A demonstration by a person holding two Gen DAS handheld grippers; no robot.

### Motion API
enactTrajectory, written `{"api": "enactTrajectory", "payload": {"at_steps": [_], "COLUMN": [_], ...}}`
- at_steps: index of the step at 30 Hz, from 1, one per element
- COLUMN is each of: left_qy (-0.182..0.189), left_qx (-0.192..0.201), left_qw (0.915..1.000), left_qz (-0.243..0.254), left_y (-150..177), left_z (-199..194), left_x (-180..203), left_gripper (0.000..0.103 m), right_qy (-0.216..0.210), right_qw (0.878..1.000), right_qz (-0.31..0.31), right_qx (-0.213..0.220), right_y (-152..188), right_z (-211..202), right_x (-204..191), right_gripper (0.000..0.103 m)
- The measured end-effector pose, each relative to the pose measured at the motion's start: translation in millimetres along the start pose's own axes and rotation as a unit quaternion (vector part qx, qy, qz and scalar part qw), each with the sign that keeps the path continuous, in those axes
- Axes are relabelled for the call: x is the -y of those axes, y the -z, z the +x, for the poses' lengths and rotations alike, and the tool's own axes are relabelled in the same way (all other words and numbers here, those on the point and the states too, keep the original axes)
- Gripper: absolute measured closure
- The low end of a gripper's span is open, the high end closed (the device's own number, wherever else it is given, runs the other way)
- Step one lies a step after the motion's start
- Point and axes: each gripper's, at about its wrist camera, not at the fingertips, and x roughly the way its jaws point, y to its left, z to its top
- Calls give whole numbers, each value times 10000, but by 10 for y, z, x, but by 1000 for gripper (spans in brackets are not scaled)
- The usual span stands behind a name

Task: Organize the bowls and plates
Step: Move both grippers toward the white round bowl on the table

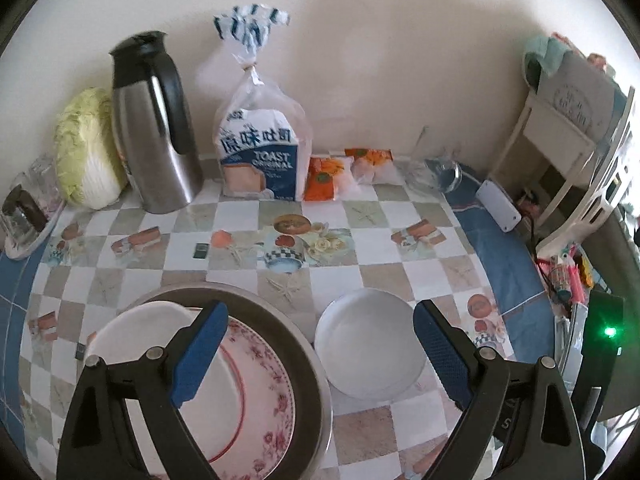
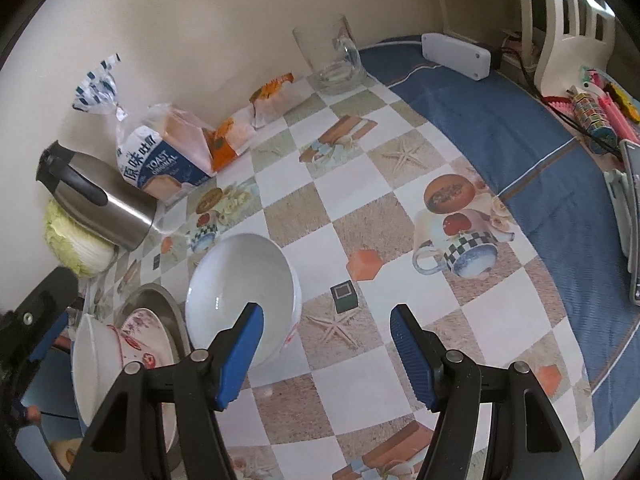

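A home dining corner: patterned tablecloth [image 1: 360,220], bread bag [image 1: 260,152], thermos jug [image 1: 156,132], cabbage [image 1: 86,148].

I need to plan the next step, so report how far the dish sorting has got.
Done: a floral plate and a white plate already sit in the metal basin. In hand: nothing; the left gripper and right gripper are both open and empty. Left: the white bowl still stands alone on the table.
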Motion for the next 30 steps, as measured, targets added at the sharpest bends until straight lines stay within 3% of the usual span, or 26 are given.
{"api": "enactTrajectory", "payload": {"at_steps": [7,11,18,24,30], "left_qy": [-110,-126,-115,-119,-113], "left_qx": [-173,-306,-412,-529,-546], "left_qw": [9998,9994,9991,9985,9983], "left_qz": [-49,-132,1,91,159], "left_y": [-30,-35,-28,-5,0], "left_z": [250,366,504,600,623], "left_x": [15,8,75,120,161], "left_gripper": [9,9,11,25,26], "right_qy": [-27,-65,-145,-198,-387], "right_qw": [9999,9999,9996,9994,9983], "right_qz": [-41,-45,-55,-126,-214], "right_qx": [-96,-123,-221,-270,-392], "right_y": [0,-21,-31,-37,-6], "right_z": [150,222,358,425,529], "right_x": [-6,-21,-46,-83,-151], "right_gripper": [35,41,63,73,87]}}
